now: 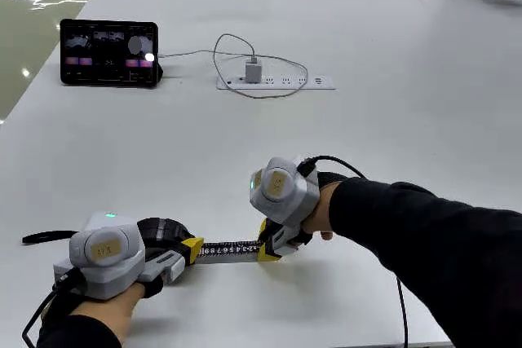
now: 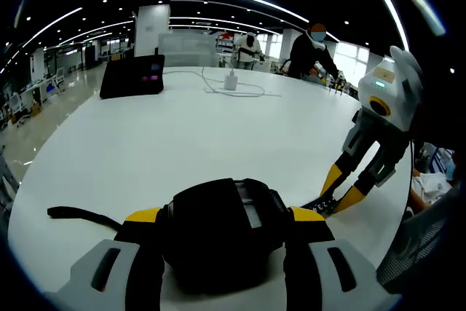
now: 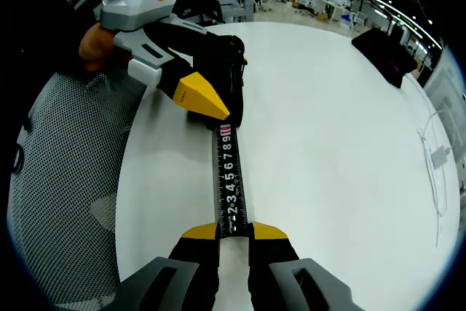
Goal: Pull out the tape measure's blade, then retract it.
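Head view: left gripper clamps the black tape measure case at the near left of the white table. Right gripper, jaws narrowed, pinches the end of the blade. The blade lies flat on the table, a short stretch out between both grippers.

The black tape measure is sitting squeezed between the yellow tips of the left claw. Its blade is sticking out a short way toward the right claw. The blade is lying flat and straight, showing white numbers, and its end is sitting pinched in the right claw's tips.
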A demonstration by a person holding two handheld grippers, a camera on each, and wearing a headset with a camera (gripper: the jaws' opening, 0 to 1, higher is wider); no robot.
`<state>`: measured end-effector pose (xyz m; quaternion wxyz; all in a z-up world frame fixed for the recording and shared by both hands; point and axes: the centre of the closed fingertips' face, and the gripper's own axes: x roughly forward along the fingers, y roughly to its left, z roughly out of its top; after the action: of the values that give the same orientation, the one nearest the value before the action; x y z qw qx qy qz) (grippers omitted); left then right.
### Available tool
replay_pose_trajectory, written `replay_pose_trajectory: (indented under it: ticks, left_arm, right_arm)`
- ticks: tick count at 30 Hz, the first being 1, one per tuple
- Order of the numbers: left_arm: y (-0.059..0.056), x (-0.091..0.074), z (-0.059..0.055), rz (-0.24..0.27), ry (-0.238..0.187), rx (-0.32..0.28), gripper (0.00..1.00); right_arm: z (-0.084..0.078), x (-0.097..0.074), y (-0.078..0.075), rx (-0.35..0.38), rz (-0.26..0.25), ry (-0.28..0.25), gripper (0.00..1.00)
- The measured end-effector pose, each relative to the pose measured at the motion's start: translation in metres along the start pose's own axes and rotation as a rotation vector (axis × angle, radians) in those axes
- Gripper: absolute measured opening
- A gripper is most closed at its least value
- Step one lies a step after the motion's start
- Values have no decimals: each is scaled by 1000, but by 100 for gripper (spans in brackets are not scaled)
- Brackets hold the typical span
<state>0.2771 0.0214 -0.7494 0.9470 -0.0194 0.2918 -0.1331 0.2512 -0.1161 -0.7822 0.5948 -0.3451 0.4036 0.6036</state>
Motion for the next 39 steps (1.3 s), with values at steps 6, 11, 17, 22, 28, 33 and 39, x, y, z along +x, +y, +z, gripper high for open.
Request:
replay_pose_trajectory:
  ticks: [6, 11, 17, 22, 28, 33, 39]
  left_arm:
    - [0, 0, 0, -2, 0, -3, 62]
    - [0, -1, 1, -5, -1, -8, 62]
    - [0, 0, 0, -5, -1, -8, 62]
    - [0, -1, 0, -7, -2, -10, 62]
    - [0, -1, 0, -7, -2, -11, 62]
    - [0, 0, 0, -8, -3, -12, 62]
    - [0, -1, 0, -8, -2, -12, 62]
  right_arm:
    - [1, 1, 0, 9, 5, -9, 11]
    - [3, 2, 1, 2, 3, -11, 11]
    - [5, 2, 1, 1, 4, -14, 11]
    - [7, 3, 2, 9, 8, -20, 11]
    - [9, 4, 2, 8, 11, -24, 11]
    - [12, 5, 2, 9, 10, -30, 11]
    - [14, 6, 3, 8, 9, -32, 11]
